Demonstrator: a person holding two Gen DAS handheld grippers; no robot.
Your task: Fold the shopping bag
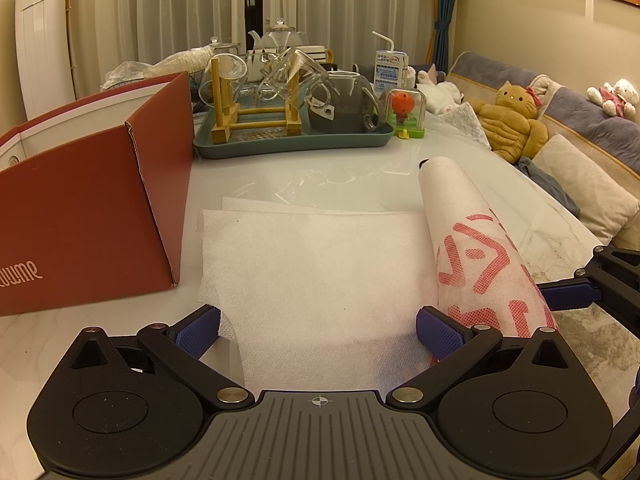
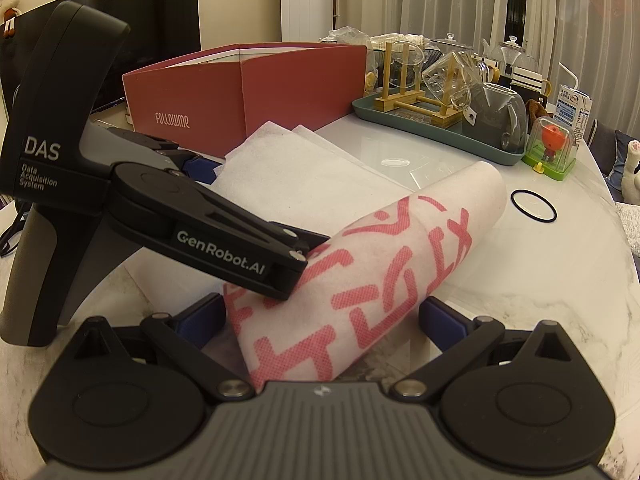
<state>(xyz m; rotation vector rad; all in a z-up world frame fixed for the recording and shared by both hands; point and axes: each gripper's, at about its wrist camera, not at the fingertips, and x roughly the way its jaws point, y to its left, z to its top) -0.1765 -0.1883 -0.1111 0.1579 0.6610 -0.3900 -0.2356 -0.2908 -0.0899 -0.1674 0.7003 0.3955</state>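
Observation:
The white non-woven shopping bag (image 1: 320, 276) lies flat on the marble table, its right part rolled up into a tube with red print (image 1: 476, 256). My left gripper (image 1: 318, 330) is open, its fingers straddling the bag's flat near edge beside the roll. In the right wrist view the printed roll (image 2: 360, 280) lies between the open fingers of my right gripper (image 2: 320, 320), not clamped. The left gripper (image 2: 192, 220) reaches in from the left, one finger tip against the roll.
A red cardboard box (image 1: 80, 220) stands left of the bag. A teal tray (image 1: 292, 144) with glass cups, a wooden rack and a grey pitcher sits behind. A small toy dome (image 1: 406, 114), a drink carton (image 1: 390, 68) and a black ring (image 2: 534, 206) lie nearby. Sofa with plush toys on the right.

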